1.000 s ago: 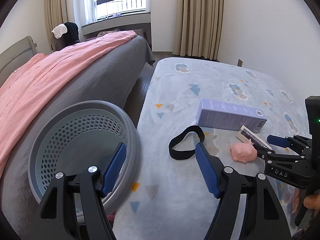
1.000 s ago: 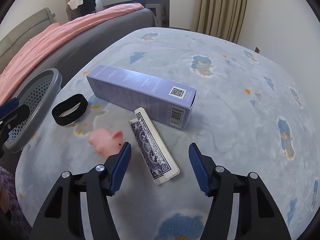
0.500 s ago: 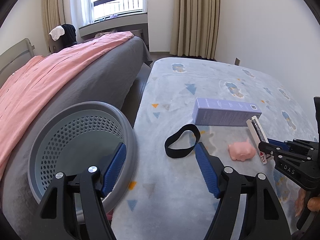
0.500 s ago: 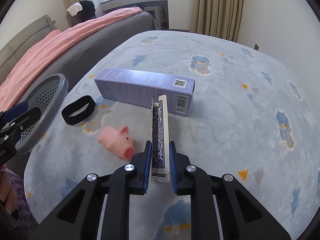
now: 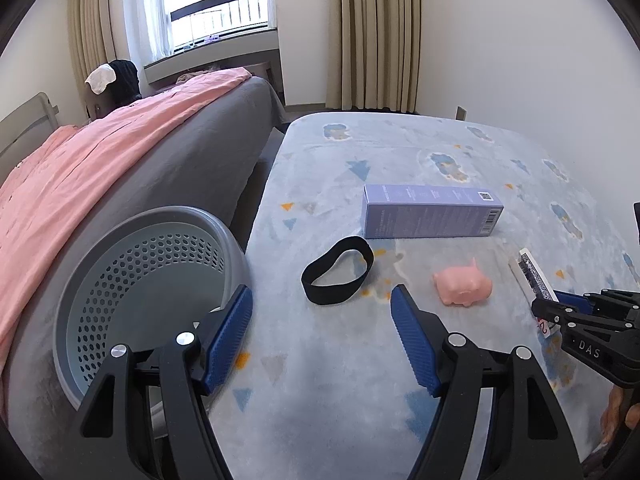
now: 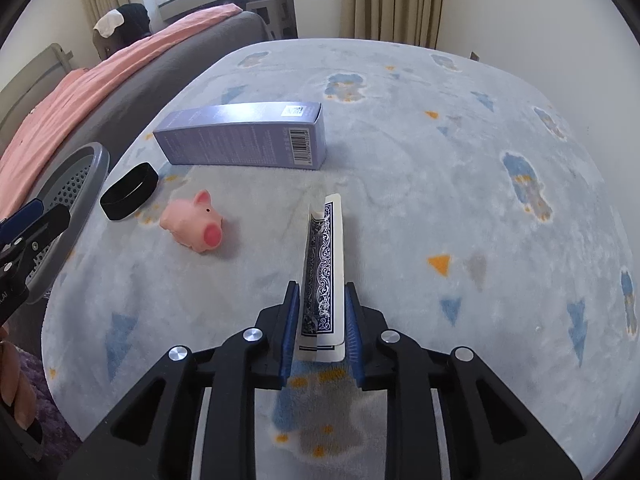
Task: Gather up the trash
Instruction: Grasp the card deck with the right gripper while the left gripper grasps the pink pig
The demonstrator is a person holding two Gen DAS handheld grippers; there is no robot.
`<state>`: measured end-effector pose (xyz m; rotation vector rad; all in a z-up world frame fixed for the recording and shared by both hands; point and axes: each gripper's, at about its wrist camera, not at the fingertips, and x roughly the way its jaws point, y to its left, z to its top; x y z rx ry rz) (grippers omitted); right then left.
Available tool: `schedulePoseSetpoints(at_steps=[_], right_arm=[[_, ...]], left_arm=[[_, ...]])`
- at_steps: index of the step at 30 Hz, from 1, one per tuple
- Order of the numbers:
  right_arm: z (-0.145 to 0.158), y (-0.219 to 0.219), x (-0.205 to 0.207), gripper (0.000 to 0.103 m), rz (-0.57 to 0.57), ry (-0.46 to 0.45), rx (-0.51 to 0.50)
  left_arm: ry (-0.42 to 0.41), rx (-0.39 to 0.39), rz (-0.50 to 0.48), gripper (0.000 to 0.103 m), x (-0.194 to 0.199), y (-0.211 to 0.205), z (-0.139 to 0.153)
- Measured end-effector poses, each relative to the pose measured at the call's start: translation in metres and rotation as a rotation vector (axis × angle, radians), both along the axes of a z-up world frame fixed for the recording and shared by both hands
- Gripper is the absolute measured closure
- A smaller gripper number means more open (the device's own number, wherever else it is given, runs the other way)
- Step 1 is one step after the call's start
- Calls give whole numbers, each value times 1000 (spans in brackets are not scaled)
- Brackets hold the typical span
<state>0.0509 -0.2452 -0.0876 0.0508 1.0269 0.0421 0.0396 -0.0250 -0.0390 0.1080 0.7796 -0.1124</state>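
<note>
My right gripper (image 6: 322, 300) is shut on a deck of playing cards (image 6: 325, 264) with a blue patterned back, held on edge above the mat; it also shows in the left wrist view (image 5: 532, 276). A purple box (image 6: 244, 136) (image 5: 430, 210), a pink toy pig (image 6: 192, 222) (image 5: 462, 286) and a black elastic band (image 6: 128, 190) (image 5: 338, 276) lie on the mat. My left gripper (image 5: 322, 312) is open and empty, between the grey perforated basket (image 5: 136, 284) and the band.
The blue patterned mat (image 6: 440, 160) covers a low bed or table. A grey bed with a pink blanket (image 5: 100, 168) stands at the left. The basket (image 6: 86, 168) sits at the mat's left edge. Curtains and a wall lie behind.
My right gripper closed on the card deck and lifted it off the mat, turning it on edge. The left gripper stayed open by the basket.
</note>
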Motion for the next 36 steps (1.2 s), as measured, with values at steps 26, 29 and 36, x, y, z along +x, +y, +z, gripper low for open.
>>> schedulePoseSetpoints(at_steps=[26, 29, 36], right_arm=[[11, -23, 4, 83, -97, -62, 39], [19, -29, 5, 83, -108, -72, 66], [37, -35, 4, 83, -117, -110, 81]], left_arm=[[75, -47, -93, 34, -4, -42, -15], [77, -63, -118, 34, -7, -56, -16], [89, -68, -161, 34, -3, -87, -18]])
